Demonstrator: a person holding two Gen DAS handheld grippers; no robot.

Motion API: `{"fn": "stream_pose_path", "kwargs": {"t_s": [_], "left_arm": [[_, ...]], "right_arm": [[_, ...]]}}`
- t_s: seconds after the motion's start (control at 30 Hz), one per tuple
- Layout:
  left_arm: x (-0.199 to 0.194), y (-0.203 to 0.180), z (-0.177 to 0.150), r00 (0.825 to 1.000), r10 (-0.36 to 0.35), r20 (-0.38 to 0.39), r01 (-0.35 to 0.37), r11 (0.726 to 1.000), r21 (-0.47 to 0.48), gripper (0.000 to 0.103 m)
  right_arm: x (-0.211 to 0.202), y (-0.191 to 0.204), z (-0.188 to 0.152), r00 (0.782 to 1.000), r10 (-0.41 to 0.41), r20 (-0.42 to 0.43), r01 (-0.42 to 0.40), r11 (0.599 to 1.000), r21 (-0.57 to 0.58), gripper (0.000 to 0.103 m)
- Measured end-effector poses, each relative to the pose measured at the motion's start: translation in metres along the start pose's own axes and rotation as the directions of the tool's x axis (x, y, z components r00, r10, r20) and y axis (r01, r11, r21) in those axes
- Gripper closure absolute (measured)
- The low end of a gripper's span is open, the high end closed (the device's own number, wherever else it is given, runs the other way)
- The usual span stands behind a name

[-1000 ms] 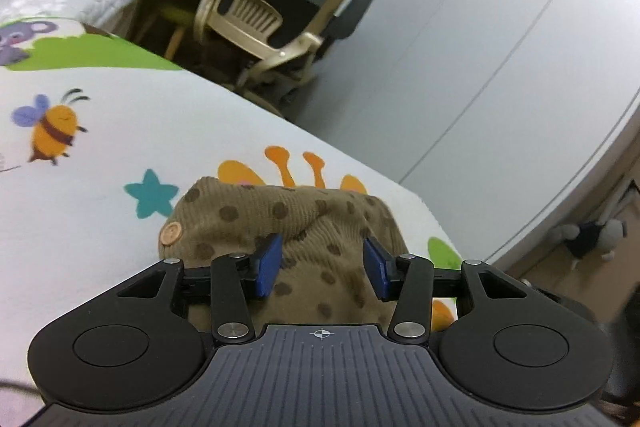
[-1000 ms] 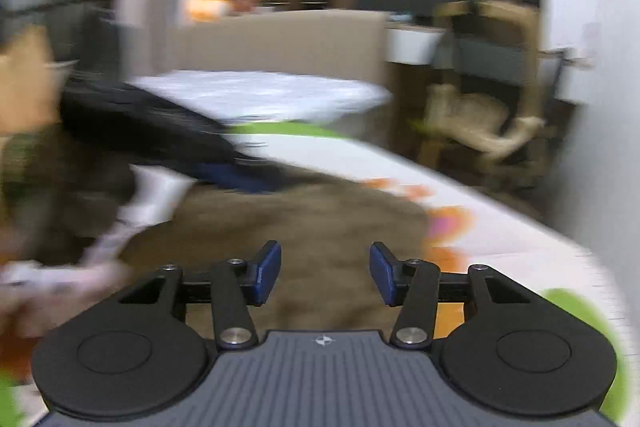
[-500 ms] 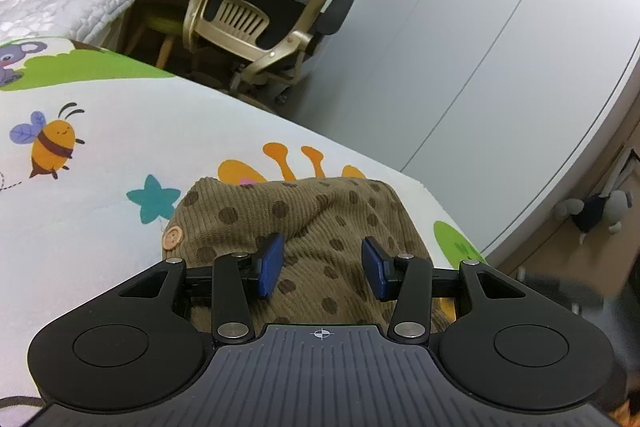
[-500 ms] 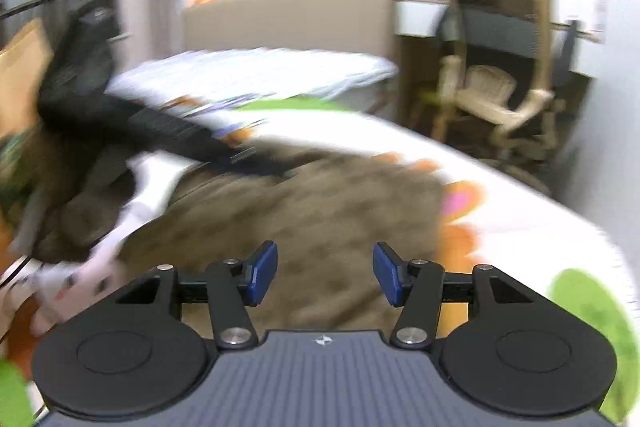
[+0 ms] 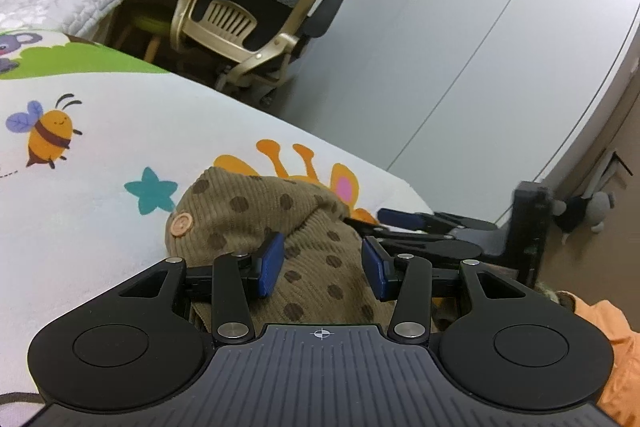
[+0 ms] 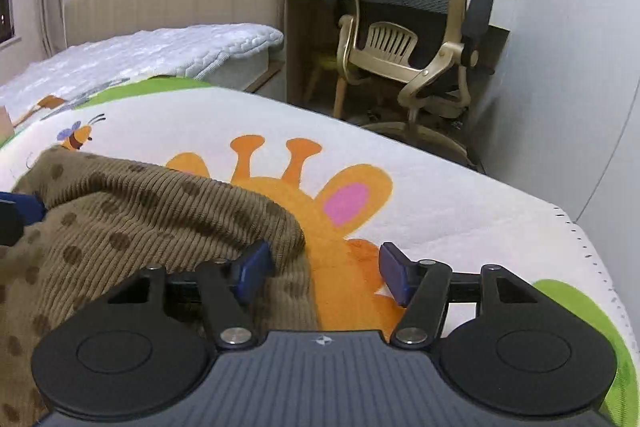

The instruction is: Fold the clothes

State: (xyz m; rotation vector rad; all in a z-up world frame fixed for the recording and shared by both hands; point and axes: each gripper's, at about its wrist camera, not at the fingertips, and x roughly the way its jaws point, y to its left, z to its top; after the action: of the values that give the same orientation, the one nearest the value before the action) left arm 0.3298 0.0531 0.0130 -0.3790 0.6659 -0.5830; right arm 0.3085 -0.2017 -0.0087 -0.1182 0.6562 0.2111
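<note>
While the brown dotted corduroy garment lies bunched on the cartoon-print blanket, both tongs sit low over it. Far left on the blanket: bee print, then a teal star. A round pinkish button sits on the garment's left edge, near the star.

Left gripper: jaws partly open, blue pads either side of a raised fold of the corduroy. Can't tell whether the pads actually press the cloth or just straddle it. In the right wrist view only a blue pad tip of it shows at the far left edge, against the fabric.

Right gripper: jaws have just been opening, now standing wide. Its left pad touches the garment's right edge; the right pad is clear, over the orange giraffe print. Nothing clamped. From the left wrist view it lies just right of the garment, nearly flat on the blanket.

Beyond the blanket: beige office chair, with a pale wardrobe wall to its right. Orange cloth at the far right edge, low.
</note>
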Motion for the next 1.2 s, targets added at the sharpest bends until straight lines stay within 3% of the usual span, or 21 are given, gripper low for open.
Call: {"fn": "stream_pose_path", "kwargs": {"t_s": [0.07,0.17,0.27,0.4,0.57,0.7,0.8,0.87,0.93,1.07,1.13,1.2], "left_arm": [[-0.004,0.000,0.002,1.000,0.000,0.016,0.001,1.000,-0.016,0.055],[-0.017,-0.006,0.007,0.998,-0.005,0.059,0.006,1.000,-0.005,0.045],[-0.019,-0.006,0.014,0.997,-0.018,0.071,0.019,1.000,-0.019,0.045],[0.005,0.007,0.011,1.000,0.009,0.011,-0.008,0.998,-0.062,0.048],[-0.004,0.012,0.013,0.999,0.027,0.017,-0.025,0.994,-0.102,0.055],[-0.037,0.002,0.000,0.997,0.060,0.049,-0.055,0.994,-0.091,0.026],[-0.048,0.003,-0.023,0.999,0.034,-0.002,-0.035,0.995,-0.098,0.019],[-0.048,0.009,-0.039,0.999,0.016,-0.038,-0.020,0.992,-0.125,0.018],[-0.045,0.015,-0.051,0.998,-0.004,-0.064,-0.006,0.987,-0.158,0.015],[-0.044,0.016,-0.067,0.998,-0.018,-0.067,0.007,0.987,-0.158,0.020],[-0.047,0.009,-0.072,0.996,0.012,-0.085,-0.023,0.990,-0.136,0.040],[-0.050,0.005,-0.076,0.995,0.028,-0.093,-0.039,0.992,-0.121,0.046]], "right_arm": [[-0.016,0.002,-0.005,1.000,-0.008,0.021,0.008,1.000,-0.028,0.043],[-0.046,0.006,-0.014,0.997,0.019,0.075,-0.013,0.997,-0.079,0.043],[-0.079,0.016,-0.025,0.981,0.164,0.106,-0.151,0.981,-0.119,0.043],[-0.081,0.041,-0.044,0.946,0.323,-0.019,-0.323,0.939,-0.119,0.043],[-0.084,0.053,-0.051,0.954,0.301,-0.011,-0.300,0.946,-0.124,0.042],[-0.102,0.050,-0.056,0.949,0.315,0.020,-0.309,0.938,-0.155,0.042],[-0.110,0.054,-0.067,0.939,0.344,0.008,-0.336,0.923,-0.188,0.039],[-0.109,0.062,-0.075,0.929,0.369,-0.014,-0.362,0.905,-0.223,0.032],[-0.110,0.072,-0.081,0.932,0.362,-0.013,-0.351,0.896,-0.272,0.028],[-0.117,0.085,-0.085,0.927,0.374,0.001,-0.359,0.890,-0.281,0.027],[-0.117,0.088,-0.084,0.927,0.375,0.005,-0.357,0.887,-0.295,0.027],[-0.120,0.088,-0.084,0.928,0.372,0.013,-0.351,0.885,-0.306,0.027]]}}
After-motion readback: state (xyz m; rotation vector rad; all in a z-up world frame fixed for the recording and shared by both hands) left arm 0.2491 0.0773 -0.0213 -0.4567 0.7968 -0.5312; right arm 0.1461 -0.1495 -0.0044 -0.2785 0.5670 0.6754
